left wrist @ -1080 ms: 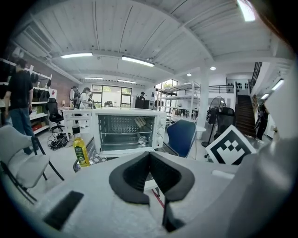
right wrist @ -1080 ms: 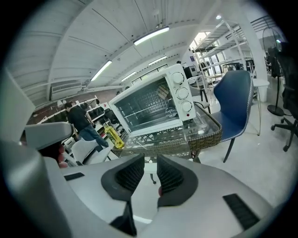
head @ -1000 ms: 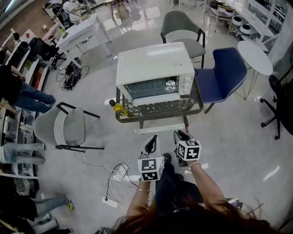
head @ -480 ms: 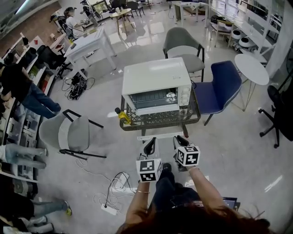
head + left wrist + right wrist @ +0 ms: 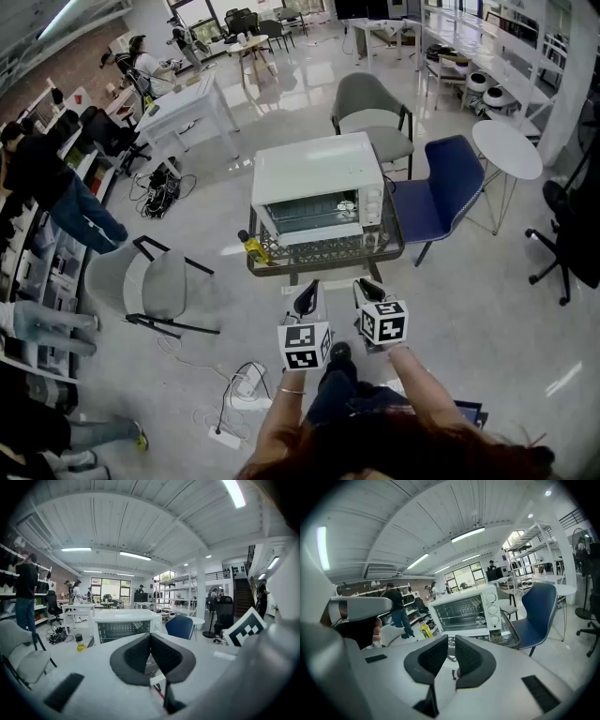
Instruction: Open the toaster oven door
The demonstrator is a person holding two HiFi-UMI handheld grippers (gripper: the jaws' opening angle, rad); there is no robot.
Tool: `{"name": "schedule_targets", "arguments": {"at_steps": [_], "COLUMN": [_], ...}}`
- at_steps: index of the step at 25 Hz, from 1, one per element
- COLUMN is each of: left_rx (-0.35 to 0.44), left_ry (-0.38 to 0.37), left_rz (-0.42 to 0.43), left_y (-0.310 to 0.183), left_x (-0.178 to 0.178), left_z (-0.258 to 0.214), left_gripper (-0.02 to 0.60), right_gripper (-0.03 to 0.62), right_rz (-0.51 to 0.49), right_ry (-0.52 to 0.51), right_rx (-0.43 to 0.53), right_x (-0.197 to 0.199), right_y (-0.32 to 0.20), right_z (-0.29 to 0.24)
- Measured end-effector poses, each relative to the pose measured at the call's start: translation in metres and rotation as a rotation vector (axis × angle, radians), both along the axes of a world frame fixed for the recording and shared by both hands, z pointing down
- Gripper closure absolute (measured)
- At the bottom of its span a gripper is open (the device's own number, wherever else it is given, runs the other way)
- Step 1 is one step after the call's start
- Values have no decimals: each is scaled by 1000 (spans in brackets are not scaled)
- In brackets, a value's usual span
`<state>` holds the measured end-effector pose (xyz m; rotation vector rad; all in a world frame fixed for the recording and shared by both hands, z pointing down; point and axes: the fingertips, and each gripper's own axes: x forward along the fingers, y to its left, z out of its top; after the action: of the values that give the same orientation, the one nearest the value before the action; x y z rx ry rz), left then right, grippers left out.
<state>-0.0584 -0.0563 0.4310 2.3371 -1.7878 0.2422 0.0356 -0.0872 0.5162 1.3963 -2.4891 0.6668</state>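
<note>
you've raised both: left gripper shut, right gripper narrowing to a slit, both empty; you're only approaching, next reach the oven door.

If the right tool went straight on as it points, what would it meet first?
Likely the closed toaster oven, across open air; depth is unclear. The right tool has just been closing its jaws, nothing between them.

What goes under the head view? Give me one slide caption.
White toaster oven, door shut, on a table; yellow bottle at the table's left end, grey chair behind.
</note>
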Motion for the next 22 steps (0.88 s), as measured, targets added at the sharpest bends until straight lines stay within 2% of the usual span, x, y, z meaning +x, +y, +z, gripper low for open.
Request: {"name": "schedule_targets", "arguments": {"at_steps": [11,22], "left_rx": [15,36], "left_ry": [16,-4], "left_rz": [39,78], "left_y": [-1,-4], "left_x": [14,19], "left_z": [-25,-44], "left_gripper": [566,566], "right_gripper": [559,560], "right_rz": [-47,-88], "right_ry": [34,56], "right_rx": [89,169], "right_x": [8,1], "right_y": [3,0], "right_z": [-42,-76]}}
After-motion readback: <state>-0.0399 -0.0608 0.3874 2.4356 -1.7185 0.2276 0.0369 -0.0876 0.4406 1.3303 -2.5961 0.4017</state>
